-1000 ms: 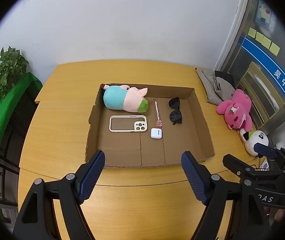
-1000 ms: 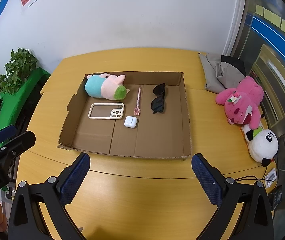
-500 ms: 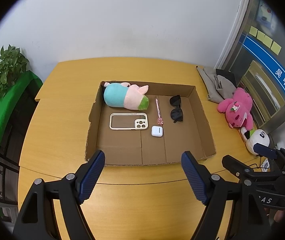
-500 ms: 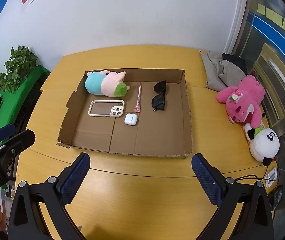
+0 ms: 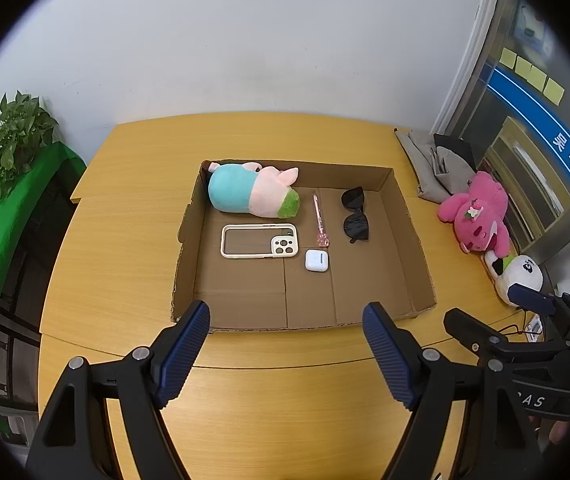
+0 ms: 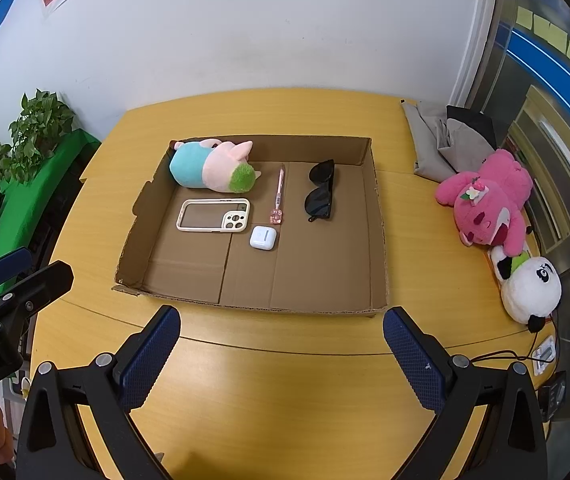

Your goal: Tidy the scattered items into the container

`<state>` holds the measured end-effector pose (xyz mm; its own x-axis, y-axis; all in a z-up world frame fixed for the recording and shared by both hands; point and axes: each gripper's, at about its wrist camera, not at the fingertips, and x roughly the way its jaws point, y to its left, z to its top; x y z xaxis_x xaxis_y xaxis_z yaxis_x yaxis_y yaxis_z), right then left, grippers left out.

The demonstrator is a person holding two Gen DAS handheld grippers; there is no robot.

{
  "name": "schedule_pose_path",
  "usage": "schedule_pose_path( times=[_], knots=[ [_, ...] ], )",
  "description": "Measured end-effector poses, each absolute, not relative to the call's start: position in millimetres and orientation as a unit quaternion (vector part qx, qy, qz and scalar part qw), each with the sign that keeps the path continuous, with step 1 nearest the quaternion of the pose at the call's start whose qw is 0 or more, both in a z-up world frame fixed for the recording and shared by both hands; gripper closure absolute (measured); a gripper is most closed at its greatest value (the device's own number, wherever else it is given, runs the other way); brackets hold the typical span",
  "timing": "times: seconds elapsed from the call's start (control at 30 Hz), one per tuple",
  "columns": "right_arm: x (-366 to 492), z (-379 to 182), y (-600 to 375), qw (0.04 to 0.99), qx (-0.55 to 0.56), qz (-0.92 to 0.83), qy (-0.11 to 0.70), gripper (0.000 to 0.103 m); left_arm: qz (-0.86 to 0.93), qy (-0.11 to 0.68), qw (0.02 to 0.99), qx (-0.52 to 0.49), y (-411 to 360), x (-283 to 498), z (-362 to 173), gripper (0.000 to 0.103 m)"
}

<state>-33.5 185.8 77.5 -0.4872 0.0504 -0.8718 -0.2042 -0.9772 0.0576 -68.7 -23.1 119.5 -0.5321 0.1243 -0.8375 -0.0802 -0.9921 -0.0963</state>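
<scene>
Hovering wide open over the desk (image 5: 285, 400), left hand-held gripper (image 5: 286, 338) and right hand-held gripper (image 6: 282, 344) face the cardboard box (image 6: 381, 240); inside it lie plush pig (image 6: 211, 166), phone case (image 6: 213, 216), pen (image 6: 278, 196), earbud case (image 6: 263, 237), sunglasses (image 6: 320, 190).

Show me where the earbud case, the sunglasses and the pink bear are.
earbud case (image 6: 263, 237): right wrist view, middle of its white lid.
sunglasses (image 6: 318, 200): right wrist view, on the nearer dark lens.
pink bear (image 6: 489, 196): right wrist view, on its belly.
</scene>
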Motion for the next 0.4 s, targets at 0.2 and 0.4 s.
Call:
schedule_pose_path(
  times=[0.2,0.4],
  knots=[
    [-34.8,75.2,186.6,0.073,-0.503,0.858,0.078,0.000,0.875,-0.023,0.053,-0.481,-23.9,-69.8,118.0,0.024],
    [-35.2,74.8,187.1,0.073,-0.503,0.857,0.078,0.000,0.875,-0.023,0.049,-0.481,-23.8,-70.8,118.0,0.024]
  ],
)
